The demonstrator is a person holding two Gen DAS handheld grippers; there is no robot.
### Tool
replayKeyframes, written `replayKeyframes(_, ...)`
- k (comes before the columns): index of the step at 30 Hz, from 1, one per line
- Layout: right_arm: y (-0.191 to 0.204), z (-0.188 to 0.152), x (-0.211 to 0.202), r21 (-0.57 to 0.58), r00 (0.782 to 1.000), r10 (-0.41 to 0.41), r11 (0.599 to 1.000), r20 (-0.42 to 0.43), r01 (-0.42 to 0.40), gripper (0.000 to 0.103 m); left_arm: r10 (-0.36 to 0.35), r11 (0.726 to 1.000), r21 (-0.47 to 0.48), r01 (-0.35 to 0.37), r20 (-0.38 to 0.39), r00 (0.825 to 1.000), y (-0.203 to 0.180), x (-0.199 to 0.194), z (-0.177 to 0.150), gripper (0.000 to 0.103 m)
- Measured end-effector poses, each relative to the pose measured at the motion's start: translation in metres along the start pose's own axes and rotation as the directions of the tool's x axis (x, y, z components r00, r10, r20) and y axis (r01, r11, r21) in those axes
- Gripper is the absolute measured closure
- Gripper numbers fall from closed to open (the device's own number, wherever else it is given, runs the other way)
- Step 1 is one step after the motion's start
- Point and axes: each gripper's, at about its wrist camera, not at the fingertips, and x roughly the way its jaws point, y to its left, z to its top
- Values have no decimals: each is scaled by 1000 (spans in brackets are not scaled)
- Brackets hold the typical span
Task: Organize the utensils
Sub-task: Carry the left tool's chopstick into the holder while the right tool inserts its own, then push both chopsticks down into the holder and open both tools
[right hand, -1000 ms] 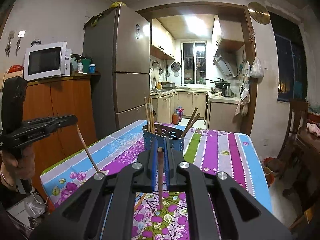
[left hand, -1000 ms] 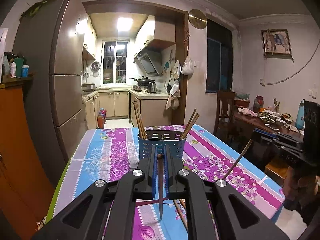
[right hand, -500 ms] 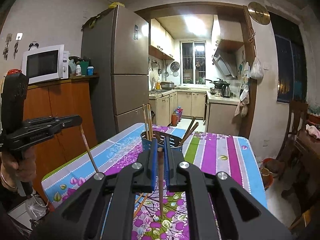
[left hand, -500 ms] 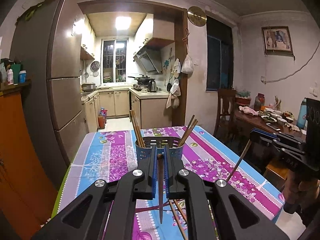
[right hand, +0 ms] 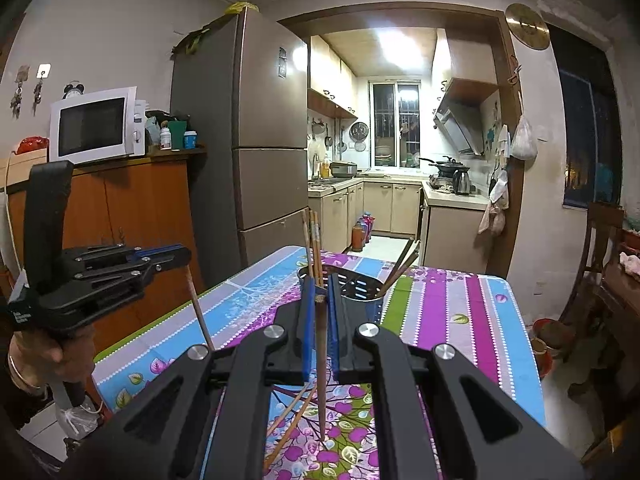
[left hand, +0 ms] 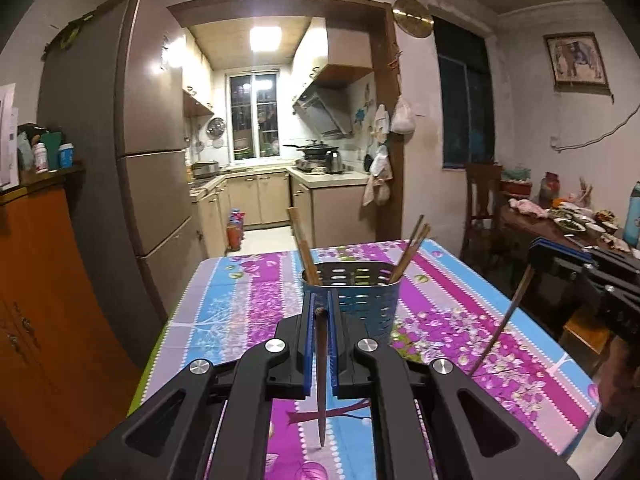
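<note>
The blue perforated holder (left hand: pixel 352 292) stands upright on the counter (left hand: pixel 248 304), straight ahead of both tongs and a little below their tips. It already carries chopsticks: one bundle (left hand: pixel 305 249) leans at its left rim and another (left hand: pixel 409 247) at its right.

The left tongs (left hand: pixel 320 312) are clenched on a single dark chopstick (left hand: pixel 321 380), gripped near its top so the shaft hangs down between the arms toward the cloth. The right tongs (right hand: pixel 319 300) are clenched the same way on a second chopstick (right hand: pixel 321 368), also hanging tip-down. In the right wrist view a few loose chopsticks (right hand: pixel 292 420) lie on the counter below those tongs, so sorting is not finished.

The likely next step is lowering each held stick into the holder. The risk lies in the grip: each stick is pinched at one end only, so it could swing or pivot between the pads as the hand tilts, and its hanging tip could strike the holder's rim instead of clearing it. A knock could tip the holder or scatter the leaning bundles. Both tongs aim at the same opening, so they could also collide there if brought in together.
</note>
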Motion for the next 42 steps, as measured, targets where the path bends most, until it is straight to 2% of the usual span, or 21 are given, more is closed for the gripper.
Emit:
replayKeyframes(7, 6, 3, 3, -8, 1000, 10, 1000, -5, -10, 98, 81, 996, 20, -82, 15, 997, 3, 0, 0, 95)
replayKeyframes(15, 15, 5, 4, -19, 1000, 22, 1000, -4, -22, 98, 129, 991, 37, -130, 32, 991, 5, -3, -1, 95)
replayKeyframes(34, 17, 6, 5, -24, 1000, 27, 999, -7, -27, 98, 161, 985, 63, -164, 45, 986, 3, -2, -6, 95)
replayKeyframes(42, 16, 26, 9, -33, 999, 26, 999, 32, -25, 98, 154, 985, 67, -158, 54, 987, -1, 3, -3, 95)
